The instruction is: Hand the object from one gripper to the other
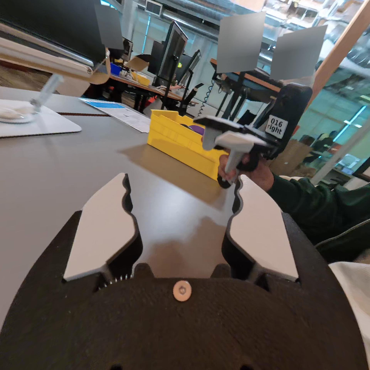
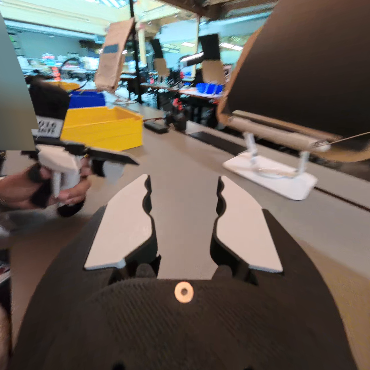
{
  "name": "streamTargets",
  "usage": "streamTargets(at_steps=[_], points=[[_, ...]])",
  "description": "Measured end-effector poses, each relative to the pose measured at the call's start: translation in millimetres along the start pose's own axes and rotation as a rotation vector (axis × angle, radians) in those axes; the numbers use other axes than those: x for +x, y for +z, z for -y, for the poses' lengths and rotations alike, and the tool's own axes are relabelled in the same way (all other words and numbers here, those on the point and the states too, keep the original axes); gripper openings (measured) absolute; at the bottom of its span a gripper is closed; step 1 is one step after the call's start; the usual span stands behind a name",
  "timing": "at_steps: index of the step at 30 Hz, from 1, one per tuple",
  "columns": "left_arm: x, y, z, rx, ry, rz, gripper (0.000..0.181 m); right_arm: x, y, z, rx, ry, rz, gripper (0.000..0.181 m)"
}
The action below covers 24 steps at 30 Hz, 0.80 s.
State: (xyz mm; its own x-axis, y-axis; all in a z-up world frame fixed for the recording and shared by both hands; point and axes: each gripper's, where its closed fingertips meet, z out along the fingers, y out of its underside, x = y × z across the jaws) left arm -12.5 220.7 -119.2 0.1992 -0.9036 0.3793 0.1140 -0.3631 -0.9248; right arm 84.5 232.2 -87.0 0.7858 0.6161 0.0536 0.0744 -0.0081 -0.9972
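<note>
Above table [image 1: 60, 160], both grippers (empty)

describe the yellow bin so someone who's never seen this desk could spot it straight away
Start at the long grey table. The yellow bin stands on it, an open-topped plastic tray beyond the right gripper, with something purple inside. It is the only bright yellow thing on this table; its neighbours are a white flat stand and a printed sheet.
</note>
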Motion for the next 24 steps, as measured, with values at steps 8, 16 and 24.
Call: streamTargets(at_steps=[8,16,24], points=[[8.1,3.7,-28.3,-0.163,0.038,-0.162,0.045,-43.1,32.4,-64.1,-0.146,0.046,0.179,0.034],[11.3,1.6,-38.6,-0.246,0.148,-0.173,0.001,1.1,15.9,-45.3,-0.021,0.184,0.075,0.009],[11.4,-21.4,32.4,-0.100,0.282,-0.069,0.001,-6.0,15.7,-52.5,-0.067,0.262,0.107,0.023]])
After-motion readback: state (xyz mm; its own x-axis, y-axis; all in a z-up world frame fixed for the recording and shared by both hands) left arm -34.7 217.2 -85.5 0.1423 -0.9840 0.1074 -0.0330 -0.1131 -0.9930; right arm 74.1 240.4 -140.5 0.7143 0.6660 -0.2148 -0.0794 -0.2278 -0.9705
